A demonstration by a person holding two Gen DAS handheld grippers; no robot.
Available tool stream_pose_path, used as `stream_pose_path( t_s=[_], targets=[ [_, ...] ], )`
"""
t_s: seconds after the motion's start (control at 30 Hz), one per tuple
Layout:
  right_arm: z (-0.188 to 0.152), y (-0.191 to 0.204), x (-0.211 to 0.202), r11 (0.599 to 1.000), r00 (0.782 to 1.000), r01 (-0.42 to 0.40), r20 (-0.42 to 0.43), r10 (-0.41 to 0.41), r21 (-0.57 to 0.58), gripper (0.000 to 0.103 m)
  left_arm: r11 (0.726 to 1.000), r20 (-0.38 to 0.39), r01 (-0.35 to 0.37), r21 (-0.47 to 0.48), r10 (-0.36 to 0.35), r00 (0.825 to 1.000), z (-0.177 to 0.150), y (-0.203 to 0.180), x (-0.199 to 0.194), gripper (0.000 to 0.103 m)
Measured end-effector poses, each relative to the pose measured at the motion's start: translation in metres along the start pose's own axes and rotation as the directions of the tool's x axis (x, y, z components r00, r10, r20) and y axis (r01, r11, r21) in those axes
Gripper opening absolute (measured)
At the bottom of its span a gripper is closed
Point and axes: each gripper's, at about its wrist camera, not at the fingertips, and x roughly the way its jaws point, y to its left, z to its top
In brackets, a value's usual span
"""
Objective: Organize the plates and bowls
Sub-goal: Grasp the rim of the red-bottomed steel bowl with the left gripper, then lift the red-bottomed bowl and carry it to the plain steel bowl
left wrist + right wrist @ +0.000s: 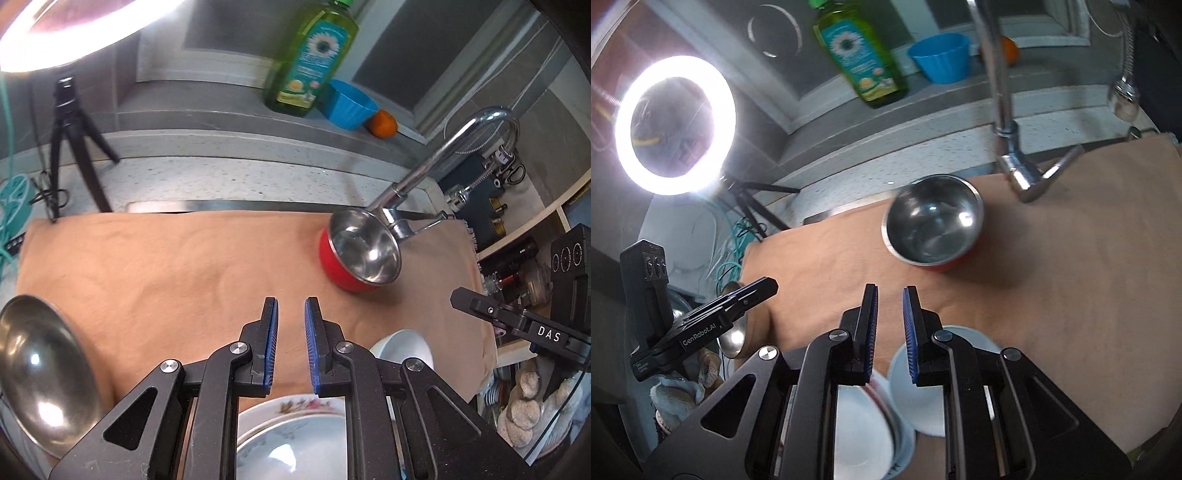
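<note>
Looking down both tools, I see my left gripper [291, 308] with its jaws nearly together and nothing between the blue pads; my right gripper [890, 295] is the same, narrow gap, empty. Ahead and to the right of both sits the red bowl [360, 251] on the tan cloth [177, 266], close under the tap [436, 166]. Just below my left gripper lies a flowered plate [295, 406], a white bowl [404, 349] to its right, a steel bowl [40, 373] off left.
</note>
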Motion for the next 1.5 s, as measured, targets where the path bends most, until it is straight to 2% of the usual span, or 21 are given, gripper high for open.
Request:
stream_pose_path(
  t_s=[0.13, 0.2, 0.37, 0.43, 0.7, 1.13, 1.27, 1.5],
  targets=[
    [0.006, -0.029, 0.004, 0.998, 1.0, 0.015, -0.011, -0.015, 0.057, 0.016, 1.0, -0.033, 0.017, 0.012, -0.016, 0.999, 0.01, -0.016, 0.022, 0.013],
    [0.009, -0.04, 0.007, 0.996, 0.999, 0.034, -0.009, -0.033, 0.082, 0.02, 1.0, -0.042, 0.015, 0.02, -0.014, 0.999, 0.015, -0.023, 0.032, 0.013],
    [0.019, -0.056, 0.019, 0.994, 0.999, 0.039, -0.021, -0.038, 0.098, 0.022, 1.0, -0.077, 0.019, 0.007, -0.019, 0.997, 0.028, -0.031, 0.059, 0.014],
    [0.024, -0.06, 0.024, 0.994, 0.999, 0.042, -0.022, -0.04, 0.101, 0.023, 1.0, -0.089, 0.022, 0.001, -0.022, 0.996, 0.033, -0.033, 0.069, 0.019],
    [0.044, -0.071, 0.051, 0.992, 0.999, 0.038, -0.043, -0.033, 0.12, 0.025, 1.0, -0.113, -0.007, 0.011, 0.008, 0.994, 0.049, -0.038, 0.097, 0.019],
    [0.055, -0.078, 0.085, 0.99, 0.995, 0.059, -0.092, -0.047, 0.131, 0.025, 1.0, -0.145, 0.003, 0.014, -0.001, 0.989, 0.052, -0.036, 0.119, 0.017],
    [0.054, -0.08, 0.091, 0.989, 0.993, 0.056, -0.109, -0.041, 0.138, 0.014, 1.0, -0.149, 0.009, 0.02, -0.006, 0.989, 0.051, -0.037, 0.122, 0.009],
    [0.051, -0.079, 0.091, 0.989, 0.993, 0.061, -0.105, -0.047, 0.132, 0.012, 1.0, -0.139, 0.004, 0.031, 0.001, 0.99, 0.047, -0.04, 0.117, 0.009]
  ],
)
